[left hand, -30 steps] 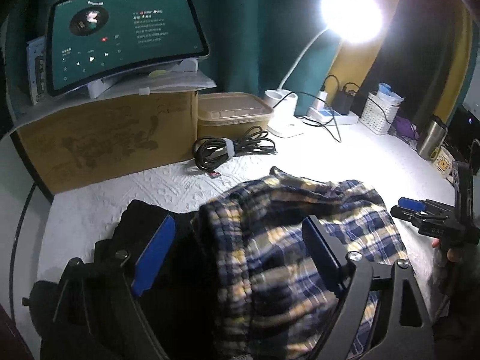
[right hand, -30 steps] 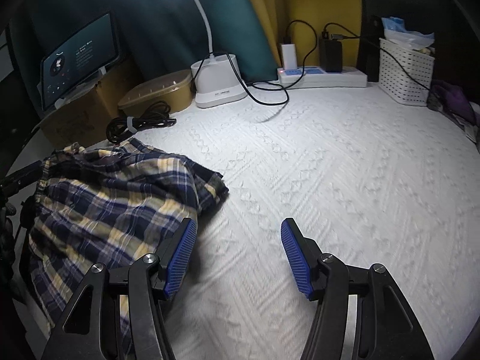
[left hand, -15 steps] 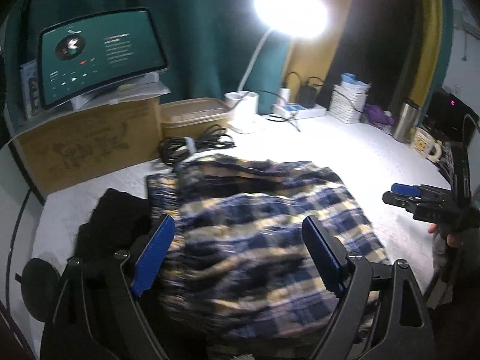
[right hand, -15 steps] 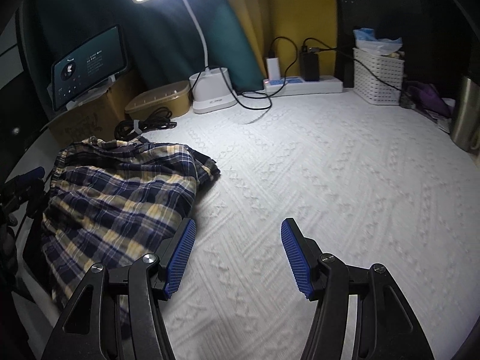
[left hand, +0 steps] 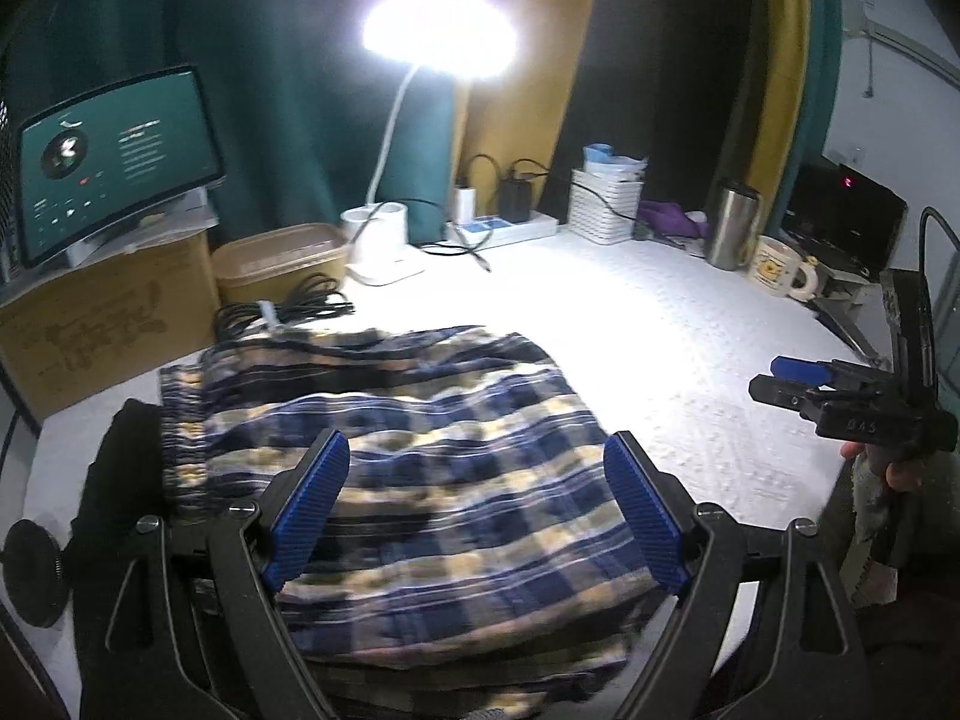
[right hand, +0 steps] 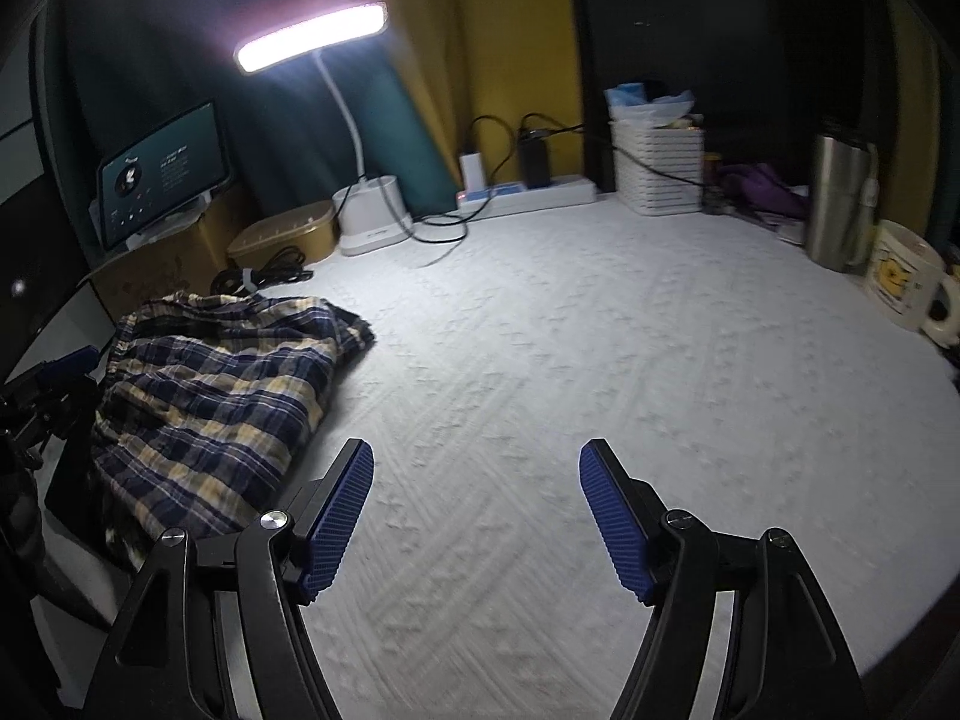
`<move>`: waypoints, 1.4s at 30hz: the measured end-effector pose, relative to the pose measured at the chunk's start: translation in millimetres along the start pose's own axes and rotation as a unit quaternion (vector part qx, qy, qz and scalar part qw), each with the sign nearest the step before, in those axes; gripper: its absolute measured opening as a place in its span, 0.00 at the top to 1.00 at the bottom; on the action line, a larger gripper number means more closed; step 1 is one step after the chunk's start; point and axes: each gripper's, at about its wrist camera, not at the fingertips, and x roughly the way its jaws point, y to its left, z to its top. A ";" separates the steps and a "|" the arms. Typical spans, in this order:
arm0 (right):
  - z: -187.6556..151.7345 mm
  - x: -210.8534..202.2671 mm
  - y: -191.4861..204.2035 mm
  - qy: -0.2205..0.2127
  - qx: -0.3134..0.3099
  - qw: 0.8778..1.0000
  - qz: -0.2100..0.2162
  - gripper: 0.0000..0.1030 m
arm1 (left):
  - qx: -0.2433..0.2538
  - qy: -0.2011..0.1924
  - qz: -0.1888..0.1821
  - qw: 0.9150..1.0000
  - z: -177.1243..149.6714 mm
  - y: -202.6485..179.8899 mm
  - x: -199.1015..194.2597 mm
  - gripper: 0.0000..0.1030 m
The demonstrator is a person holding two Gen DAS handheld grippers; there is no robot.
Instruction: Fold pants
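The blue, yellow and white plaid pants (left hand: 420, 468) lie bunched in a loose heap at the left front of the white textured table cover (left hand: 690, 348); they also show in the right wrist view (right hand: 222, 390). My left gripper (left hand: 477, 498) is open and empty, held above the near part of the heap. My right gripper (right hand: 477, 504) is open and empty over bare cover, to the right of the pants. It appears from the side in the left wrist view (left hand: 798, 381).
A dark garment (left hand: 120, 468) lies left of the pants. Along the back stand a cardboard box (left hand: 102, 324) with a tablet (left hand: 114, 156), a tan container (left hand: 282, 261), a coiled cable (left hand: 282, 306), a lamp (left hand: 384, 240), a power strip (left hand: 504, 225), a white basket (left hand: 606, 204), a steel tumbler (left hand: 732, 234) and a mug (left hand: 780, 270).
Both grippers have pulled back and up, so more of the table shows. The pants now lie flatter and more spread than a second ago. Both grippers stay open.
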 end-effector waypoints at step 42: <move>0.6 -198.3 -9.5 -0.201 -0.025 0.974 -0.103 0.02 | 0.028 -0.212 0.050 0.976 20.8 -91.6 -103.9 0.02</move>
